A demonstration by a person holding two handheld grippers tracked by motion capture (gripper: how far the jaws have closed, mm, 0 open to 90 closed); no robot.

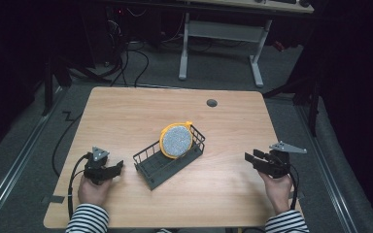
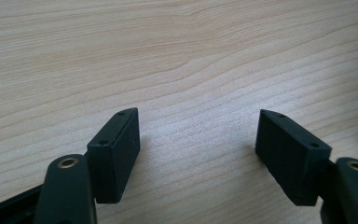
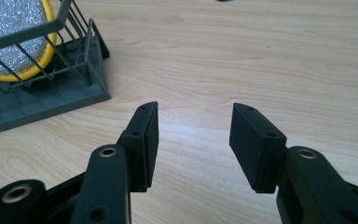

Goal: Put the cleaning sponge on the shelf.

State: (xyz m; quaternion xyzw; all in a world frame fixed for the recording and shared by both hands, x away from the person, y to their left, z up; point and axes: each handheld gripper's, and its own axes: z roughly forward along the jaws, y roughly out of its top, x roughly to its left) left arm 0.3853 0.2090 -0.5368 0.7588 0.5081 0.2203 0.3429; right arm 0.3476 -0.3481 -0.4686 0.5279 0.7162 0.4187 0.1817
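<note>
Left tool [image 1: 118,167] open and empty, right tool [image 1: 249,158] open, wire basket [image 1: 151,171] holding yellow-rimmed disc [image 1: 176,140] between them

We are holding the left gripper [image 1: 118,167] low at our left, jaws standing wide apart with nothing between. We are holding the right gripper [image 1: 250,158] at our right, jaws parted, empty, pointing inward.

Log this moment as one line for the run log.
left gripper: open, empty | right gripper: open, empty | round yellow-rimmed scrubber: upright in dark wire basket | table: wood
</note>
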